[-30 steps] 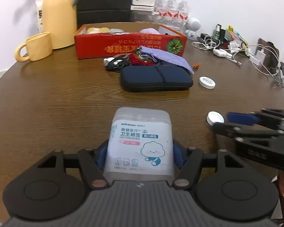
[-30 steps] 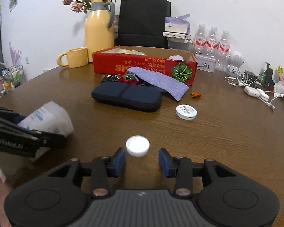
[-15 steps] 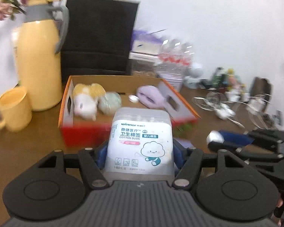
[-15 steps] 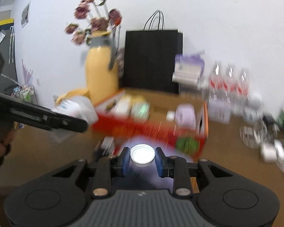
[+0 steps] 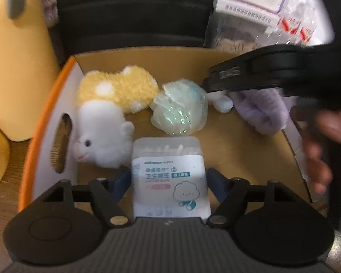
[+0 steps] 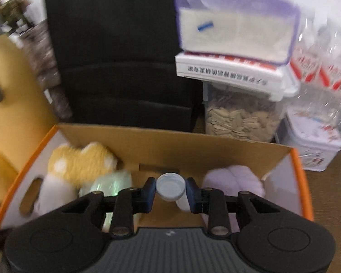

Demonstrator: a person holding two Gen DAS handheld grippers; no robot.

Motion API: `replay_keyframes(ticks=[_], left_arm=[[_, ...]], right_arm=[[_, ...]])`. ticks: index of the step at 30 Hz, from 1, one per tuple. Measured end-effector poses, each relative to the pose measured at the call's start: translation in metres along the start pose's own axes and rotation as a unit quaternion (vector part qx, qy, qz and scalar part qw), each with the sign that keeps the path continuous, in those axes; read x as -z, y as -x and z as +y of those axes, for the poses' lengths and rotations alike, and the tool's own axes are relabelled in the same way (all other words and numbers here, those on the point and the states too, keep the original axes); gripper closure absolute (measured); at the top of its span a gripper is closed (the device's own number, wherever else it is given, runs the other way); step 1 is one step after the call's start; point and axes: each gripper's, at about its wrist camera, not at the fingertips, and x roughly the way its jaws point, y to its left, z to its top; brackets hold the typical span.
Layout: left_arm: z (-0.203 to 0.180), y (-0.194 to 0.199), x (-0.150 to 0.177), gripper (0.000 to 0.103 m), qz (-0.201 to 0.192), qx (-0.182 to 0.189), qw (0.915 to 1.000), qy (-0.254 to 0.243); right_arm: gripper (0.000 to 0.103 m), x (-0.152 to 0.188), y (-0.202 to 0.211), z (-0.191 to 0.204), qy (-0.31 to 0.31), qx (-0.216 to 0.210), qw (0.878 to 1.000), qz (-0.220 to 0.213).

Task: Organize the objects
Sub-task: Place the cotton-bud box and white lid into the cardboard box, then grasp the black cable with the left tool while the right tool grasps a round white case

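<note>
My left gripper [image 5: 168,182] hangs over the open cardboard box [image 5: 45,118], its jaws opening. Between them stands a clear cotton-bud box [image 5: 170,173] with a white label, and a thin gap shows beside each blue pad. In the right wrist view my right gripper [image 6: 170,187] grips a small white cap [image 6: 170,186] above the same cardboard box [image 6: 170,141]. Its pads touch the cap's sides while the jaws start opening. The right gripper [image 5: 210,84] also reaches in from the right in the left wrist view, with a hand [image 5: 318,136] behind it.
Inside the box lie a yellow plush [image 5: 116,91], a white plush [image 5: 100,136], a greenish wrapped bundle [image 5: 179,111] and a lilac plush [image 6: 234,179]. A yellow flask [image 5: 16,68] stands left, a black bag [image 6: 125,56] behind. A seed jar [image 6: 238,118], tissues and bottles stand at the back right.
Both grippers travelled from the near table to above the cardboard box. The right one shut on the white cap and carried it. The left jaws widened around the cotton-bud box.
</note>
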Motion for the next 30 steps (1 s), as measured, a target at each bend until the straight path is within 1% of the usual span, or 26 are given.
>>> replay_keyframes(ticks=[2, 4, 8, 10, 11, 12, 13, 14, 16, 18, 20, 21, 23, 24, 25, 26, 27, 28, 29, 30], left_arm=[[0.007, 0.019, -0.001, 0.025, -0.022, 0.011, 0.9997, 0.002], [0.014, 0.040, -0.006, 0.025, -0.044, 0.003, 0.9990, 0.008], [0.023, 0.097, -0.011, 0.025, -0.098, -0.006, 0.9951, 0.014], [0.024, 0.132, 0.000, 0.020, -0.134, -0.011, 0.9910, 0.006], [0.023, 0.152, 0.012, 0.015, -0.153, -0.009, 0.9882, 0.000], [0.023, 0.164, 0.020, 0.010, -0.165, -0.005, 0.9862, -0.005], [0.022, 0.178, 0.036, 0.008, -0.178, 0.002, 0.9840, -0.007], [0.019, 0.188, 0.049, 0.008, -0.180, 0.007, 0.9836, -0.007], [0.009, 0.208, 0.080, 0.008, -0.172, 0.018, 0.9849, -0.013], [0.003, 0.231, 0.116, 0.006, -0.191, 0.039, 0.9808, -0.005], [-0.001, 0.255, 0.158, 0.001, -0.212, 0.065, 0.9751, -0.013], [-0.004, 0.266, 0.181, 0.001, -0.221, 0.071, 0.9725, -0.021], [-0.010, 0.282, 0.224, 0.001, -0.227, 0.069, 0.9706, -0.039], [-0.012, 0.287, 0.246, 0.001, -0.224, 0.063, 0.9715, -0.045], [-0.015, 0.292, 0.264, 0.001, -0.218, 0.055, 0.9731, -0.049], [-0.016, 0.298, 0.284, 0.001, -0.214, 0.052, 0.9743, -0.046], [-0.018, 0.304, 0.300, 0.001, -0.211, 0.054, 0.9750, -0.043], [-0.018, 0.311, 0.312, 0.001, -0.209, 0.055, 0.9756, -0.036], [-0.019, 0.317, 0.321, 0.001, -0.209, 0.056, 0.9760, -0.027], [-0.020, 0.325, 0.328, 0.001, -0.212, 0.059, 0.9752, -0.028]], right_arm=[[0.067, 0.001, 0.000, 0.000, -0.007, -0.003, 1.000, -0.004], [0.066, 0.003, 0.012, -0.003, -0.009, -0.009, 1.000, -0.017], [0.064, 0.004, 0.057, -0.011, 0.000, 0.002, 0.999, -0.050], [0.060, 0.012, 0.093, -0.013, 0.013, 0.003, 0.998, -0.068], [0.057, 0.020, 0.112, -0.013, 0.021, 0.003, 0.997, -0.078], [0.056, 0.032, 0.135, -0.012, 0.031, 0.003, 0.996, -0.089], [0.052, 0.042, 0.152, -0.012, 0.036, 0.002, 0.994, -0.098], [0.048, 0.056, 0.172, -0.011, 0.042, -0.003, 0.993, -0.108], [0.047, 0.088, 0.209, -0.004, 0.055, -0.009, 0.991, -0.123], [0.046, 0.122, 0.246, 0.002, 0.064, -0.015, 0.987, -0.145], [0.042, 0.163, 0.281, 0.008, 0.065, -0.024, 0.984, -0.163], [0.041, 0.185, 0.297, 0.010, 0.067, -0.031, 0.982, -0.171], [0.032, 0.231, 0.330, 0.016, 0.063, -0.039, 0.980, -0.186], [0.030, 0.258, 0.345, 0.019, 0.065, -0.039, 0.978, -0.194], [0.024, 0.281, 0.359, 0.022, 0.063, -0.035, 0.977, -0.200], [0.020, 0.304, 0.368, 0.025, 0.064, -0.031, 0.977, -0.202], [0.018, 0.325, 0.375, 0.027, 0.065, -0.029, 0.977, -0.202], [0.018, 0.346, 0.380, 0.028, 0.061, -0.033, 0.979, -0.193], [0.018, 0.361, 0.382, 0.029, 0.052, -0.039, 0.982, -0.178], [0.018, 0.375, 0.385, 0.030, 0.035, -0.044, 0.985, -0.161]])
